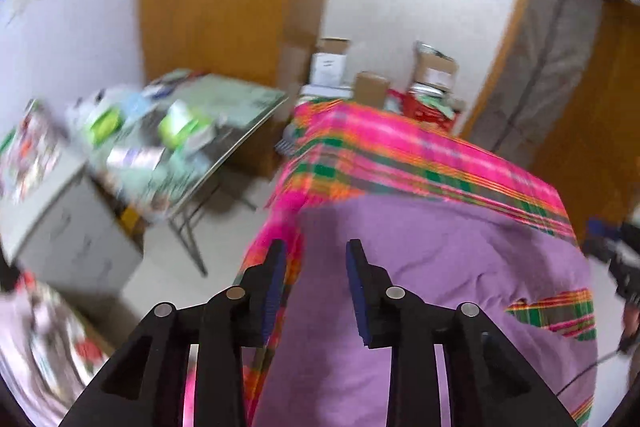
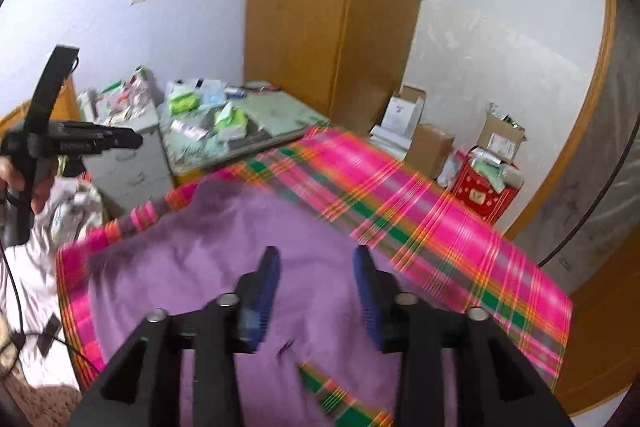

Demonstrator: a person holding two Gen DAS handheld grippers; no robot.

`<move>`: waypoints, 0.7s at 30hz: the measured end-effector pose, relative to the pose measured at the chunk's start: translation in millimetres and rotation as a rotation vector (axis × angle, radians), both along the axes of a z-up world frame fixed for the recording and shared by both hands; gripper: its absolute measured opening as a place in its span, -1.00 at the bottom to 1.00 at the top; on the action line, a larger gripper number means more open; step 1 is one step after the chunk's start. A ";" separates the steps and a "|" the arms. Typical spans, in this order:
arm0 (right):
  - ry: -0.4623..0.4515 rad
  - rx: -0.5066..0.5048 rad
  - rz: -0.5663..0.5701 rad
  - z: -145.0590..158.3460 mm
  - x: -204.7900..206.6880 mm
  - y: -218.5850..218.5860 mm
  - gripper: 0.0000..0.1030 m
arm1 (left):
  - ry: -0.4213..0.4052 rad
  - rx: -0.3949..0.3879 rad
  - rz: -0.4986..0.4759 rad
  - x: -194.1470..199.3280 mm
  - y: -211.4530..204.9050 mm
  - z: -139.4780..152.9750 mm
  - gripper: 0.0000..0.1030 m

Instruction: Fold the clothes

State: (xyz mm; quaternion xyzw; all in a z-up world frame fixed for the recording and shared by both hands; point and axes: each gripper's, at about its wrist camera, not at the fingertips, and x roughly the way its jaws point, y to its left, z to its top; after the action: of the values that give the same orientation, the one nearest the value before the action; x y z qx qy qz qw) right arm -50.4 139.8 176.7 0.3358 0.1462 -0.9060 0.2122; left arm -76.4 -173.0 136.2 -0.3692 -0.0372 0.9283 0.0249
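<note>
A purple garment (image 2: 224, 267) lies spread on the plaid-covered counter (image 2: 460, 239), flat for folding. Both hand-held grippers, left (image 1: 316, 283) and right (image 2: 316, 291), hover above it, jaws wide and empty.

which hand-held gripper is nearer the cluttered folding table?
Left. The left hand-held gripper hangs over the purple garment's edge facing the folding table. The right hand-held gripper sits over the garment's far side.

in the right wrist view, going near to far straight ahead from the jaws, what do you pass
purple garment → pink plaid cloth → cluttered folding table → wooden wardrobe
</note>
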 end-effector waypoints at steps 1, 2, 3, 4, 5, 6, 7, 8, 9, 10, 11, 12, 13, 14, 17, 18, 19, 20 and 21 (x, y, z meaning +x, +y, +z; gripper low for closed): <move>-0.006 0.008 0.005 -1.4 -12.2 1.3 -0.08 | 0.015 -0.026 -0.029 -11.3 7.5 7.4 -0.37; -0.019 0.019 0.003 -7.7 -24.1 2.7 -0.07 | 0.030 -0.053 -0.057 -22.5 15.0 14.8 -0.37; -0.037 0.045 -0.006 -17.5 -37.1 2.7 -0.06 | 0.044 -0.079 -0.086 -33.8 22.4 22.1 -0.37; -0.059 0.063 -0.015 -30.6 -49.9 3.1 -0.06 | 0.033 -0.097 -0.116 -45.1 29.3 19.0 -0.38; -0.081 0.079 -0.023 -44.3 -62.6 3.6 -0.06 | 0.005 -0.109 -0.147 -56.3 35.9 8.7 -0.38; -0.108 0.092 -0.020 -58.7 -73.9 3.4 -0.06 | -0.024 -0.120 -0.178 -67.6 42.4 -1.5 -0.37; -0.135 0.106 -0.014 -73.3 -84.8 3.1 -0.06 | -0.052 -0.132 -0.209 -78.8 48.9 -11.7 -0.37; -0.155 0.113 -0.012 -86.2 -93.4 3.4 -0.06 | -0.081 -0.143 -0.240 -90.0 55.4 -22.0 -0.37; -0.176 0.123 -0.008 -99.0 -102.1 3.7 -0.06 | -0.109 -0.155 -0.271 -101.3 61.9 -32.2 -0.37; -0.190 0.130 -0.006 -110.1 -110.0 3.2 -0.06 | -0.138 -0.166 -0.302 -112.5 68.5 -42.5 -0.37; -0.201 0.137 -0.004 -120.9 -117.8 2.6 -0.06 | -0.155 -0.179 -0.326 -119.7 74.3 -50.8 -0.37; -0.212 0.146 0.000 -130.5 -124.5 0.6 -0.06 | -0.164 -0.193 -0.344 -124.2 79.7 -57.7 -0.37; -0.219 0.151 0.002 -138.0 -130.6 -0.9 -0.06 | -0.173 -0.207 -0.362 -128.7 85.1 -64.6 -0.37; -0.225 0.155 0.004 -145.0 -136.7 -2.2 -0.06 | -0.180 -0.220 -0.369 -133.0 87.2 -69.8 -0.37; -0.247 0.144 0.015 -159.0 -150.1 -6.0 -0.06 | -0.192 -0.259 -0.370 -145.4 86.7 -81.8 -0.37; -0.250 0.148 0.018 -162.7 -154.1 -7.8 -0.06 | -0.197 -0.272 -0.370 -149.5 86.5 -85.8 -0.37; -0.253 0.154 0.022 -166.3 -158.0 -9.7 -0.06 | -0.201 -0.285 -0.370 -153.7 86.4 -89.7 -0.37; -0.251 0.163 0.023 -168.2 -160.6 -10.9 -0.06 | -0.207 -0.294 -0.375 -156.6 85.8 -93.3 -0.37; -0.246 0.176 0.026 -170.5 -163.4 -12.3 -0.06 | -0.213 -0.299 -0.383 -158.8 84.9 -96.5 -0.37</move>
State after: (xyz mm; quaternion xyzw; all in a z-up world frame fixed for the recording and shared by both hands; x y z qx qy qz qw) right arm -213.8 127.4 6.2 0.4594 0.2023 -0.8390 0.2102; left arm -235.2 -88.1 39.8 -0.4649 0.1687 0.8576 0.1411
